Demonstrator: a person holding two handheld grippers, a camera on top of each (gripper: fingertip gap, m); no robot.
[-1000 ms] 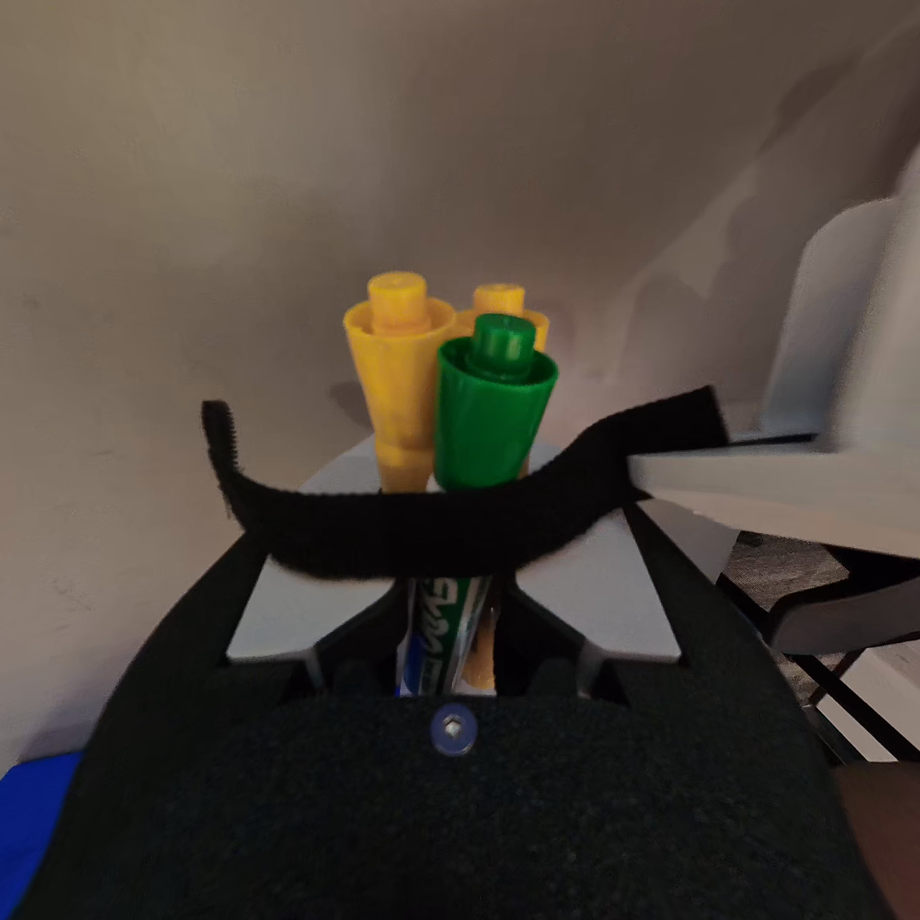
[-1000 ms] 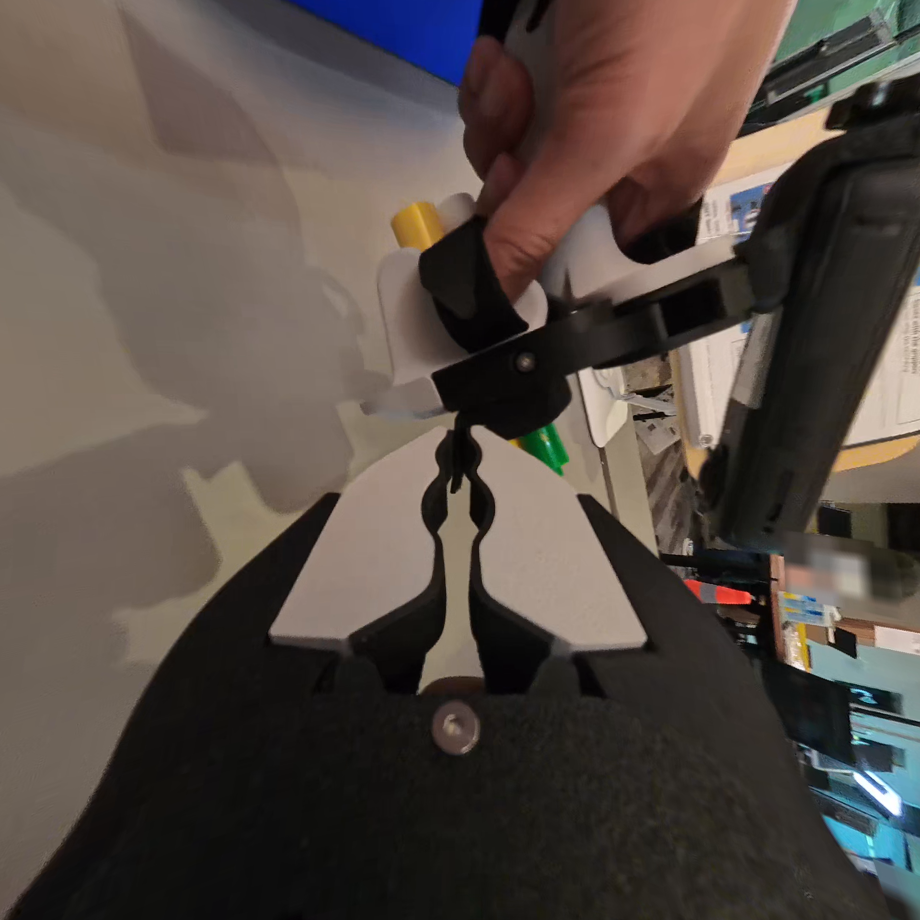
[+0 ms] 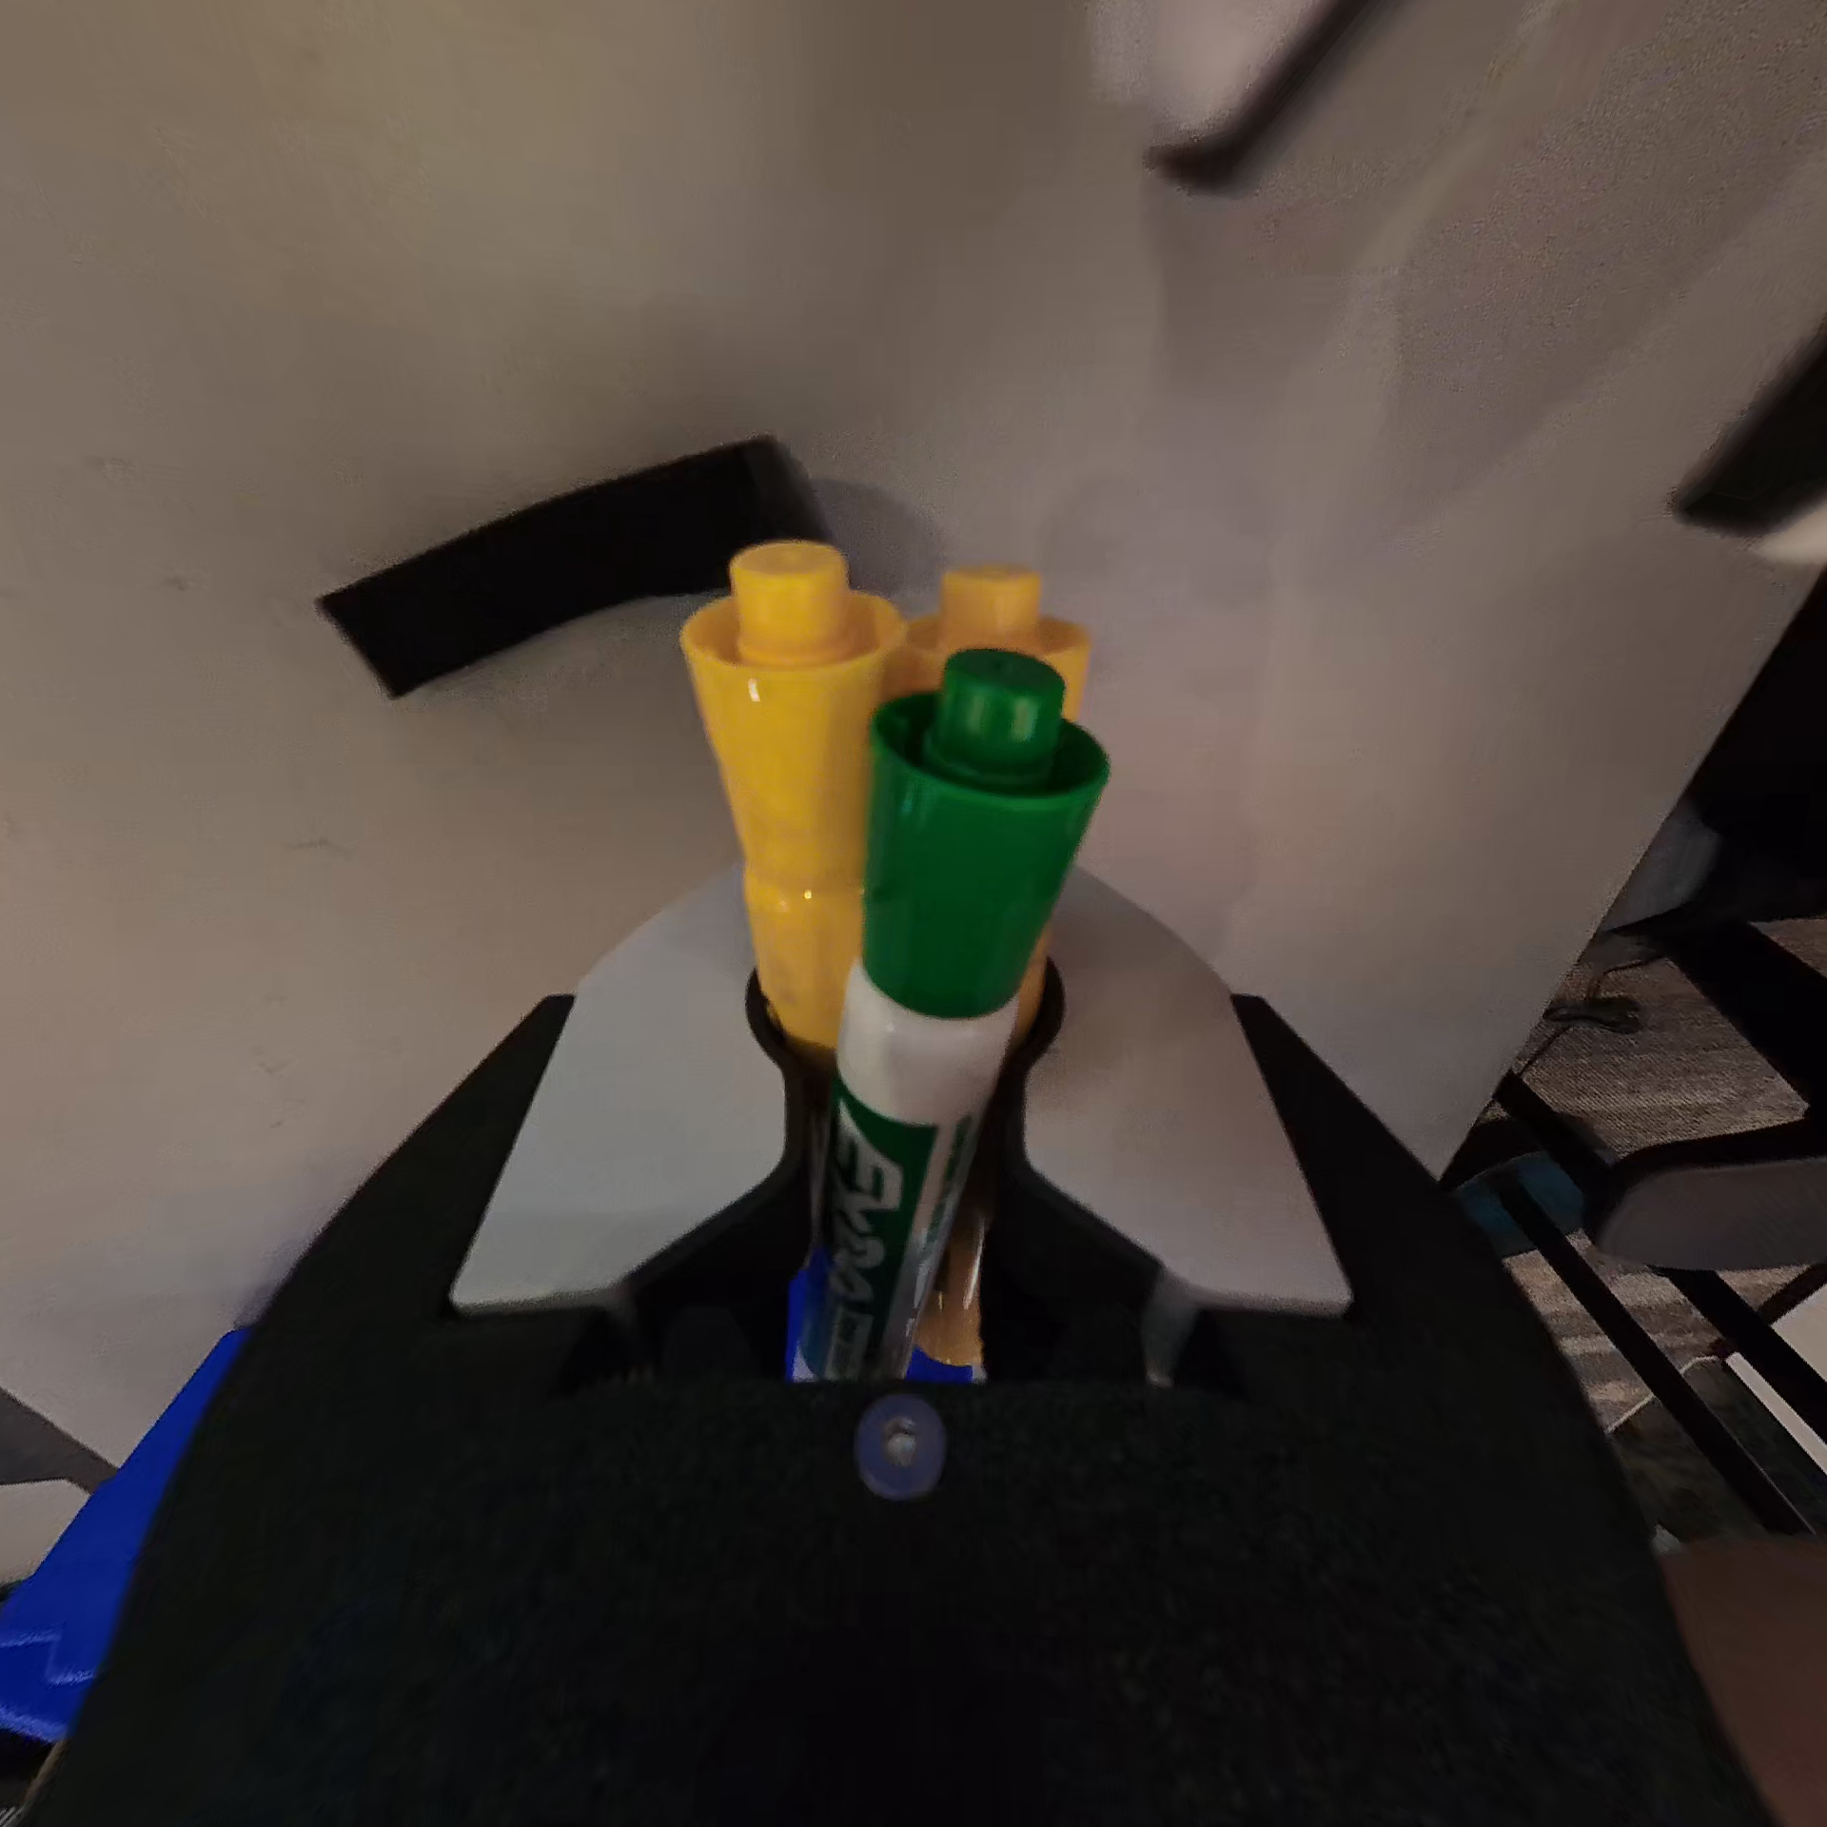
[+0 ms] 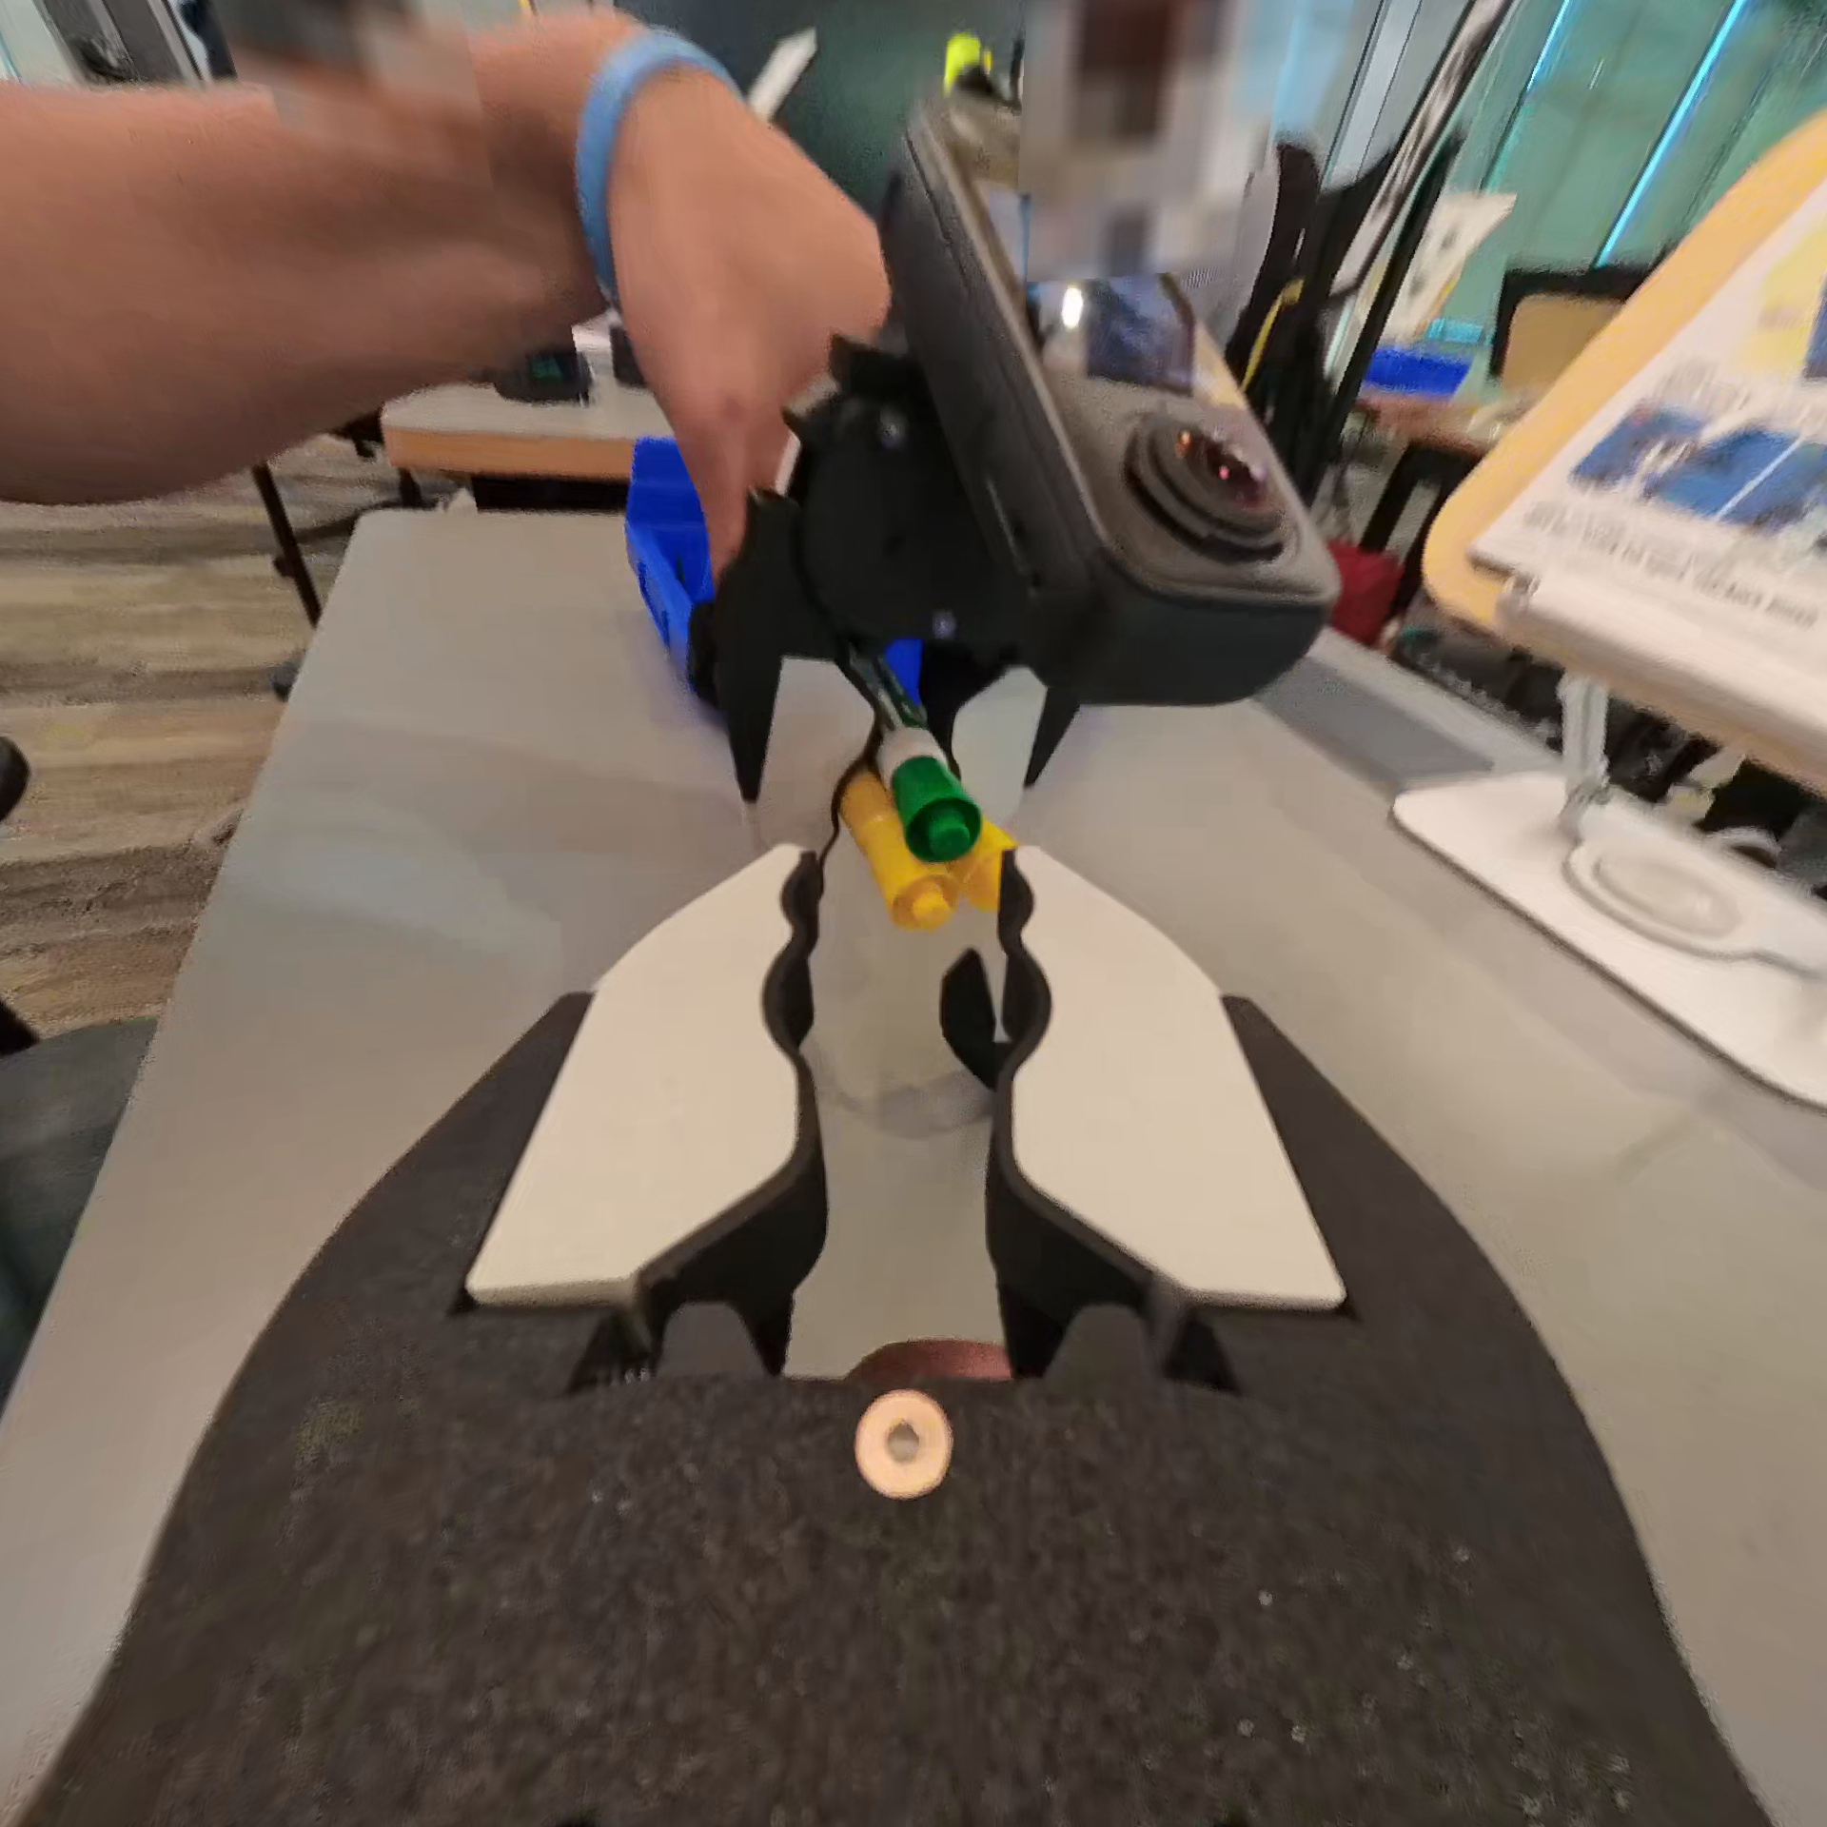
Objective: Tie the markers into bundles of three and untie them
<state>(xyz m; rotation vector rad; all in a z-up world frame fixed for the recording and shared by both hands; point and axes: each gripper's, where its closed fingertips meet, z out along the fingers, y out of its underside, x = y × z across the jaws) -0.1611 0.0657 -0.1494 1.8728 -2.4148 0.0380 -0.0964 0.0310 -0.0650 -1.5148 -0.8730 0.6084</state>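
My left gripper (image 3: 905,919) is shut on three markers that point away from it: a green one (image 3: 979,840) in front and two yellow ones (image 3: 791,751) behind. A black strap (image 3: 564,564) lies loose on the grey table (image 3: 247,890) beyond them, apart from the bundle. In the right wrist view my right gripper (image 4: 910,870) is open and empty, facing the left gripper (image 4: 890,633) and the green marker (image 4: 929,801) and yellow markers (image 4: 890,860). A curl of the black strap (image 4: 969,1018) shows by its right finger, on the table (image 4: 395,890).
A person's hand (image 4: 712,297) with a blue wristband holds the left gripper. A blue bin (image 4: 667,554) stands behind it and also shows at the lower left of the left wrist view (image 3: 99,1542). A white stand with a board (image 4: 1631,890) is at the right. A chair (image 3: 1700,1216) is past the table edge. Spacing between my two grippers at the tips: around 11 cm.
The strap was stretched across the markers with my right gripper shut on its end. Now it lies loose on the table, and my right gripper has opened and drawn back.
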